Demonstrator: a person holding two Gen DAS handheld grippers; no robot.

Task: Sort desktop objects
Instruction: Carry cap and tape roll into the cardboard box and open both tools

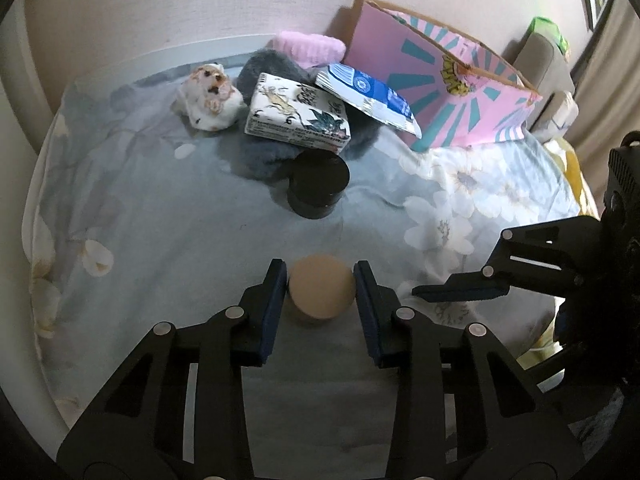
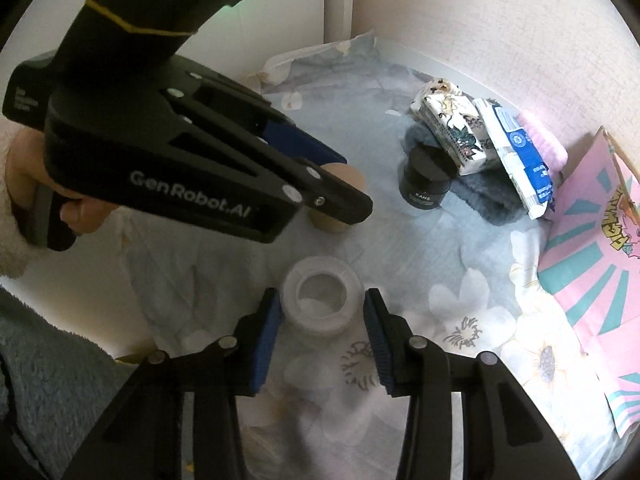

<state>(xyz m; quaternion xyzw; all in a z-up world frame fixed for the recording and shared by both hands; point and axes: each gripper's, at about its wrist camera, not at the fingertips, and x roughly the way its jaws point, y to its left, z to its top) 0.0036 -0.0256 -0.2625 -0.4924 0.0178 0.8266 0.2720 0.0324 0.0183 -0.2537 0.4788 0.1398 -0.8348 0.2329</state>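
Between the jaws of our left gripper [image 1: 320,280] sits the tan jar [image 1: 321,292], its round lid facing us. The pads stand right at its flanks with almost no gap, and we cannot tell whether they already press, so we count the jaws as narrowed about it rather than holding it. In the right wrist view the same jar [image 2: 336,200] stands on the floral cloth [image 2: 400,248], largely hidden behind that gripper.

We judge the jar stiff and light, with a smooth wall that may slip. The hold should fall on the side wall below the lid, pads square across the widest part (a grip on the lid alone might lift it off).

Our right gripper [image 2: 322,312] has its jaws wide, one at either side of the tape roll [image 2: 322,304] and not yet touching it. The roll looks light and slightly springy. We would close across its outer rim, low down, since it lies flat and is open in the middle.

Well ahead of both sets of jaws lie the black jar [image 2: 426,178], the printed box [image 1: 296,114] on the grey fur [image 1: 256,156], the blue packet [image 1: 368,98] and the figurine [image 1: 210,96]. To the right of them is the pink bag [image 1: 444,80].
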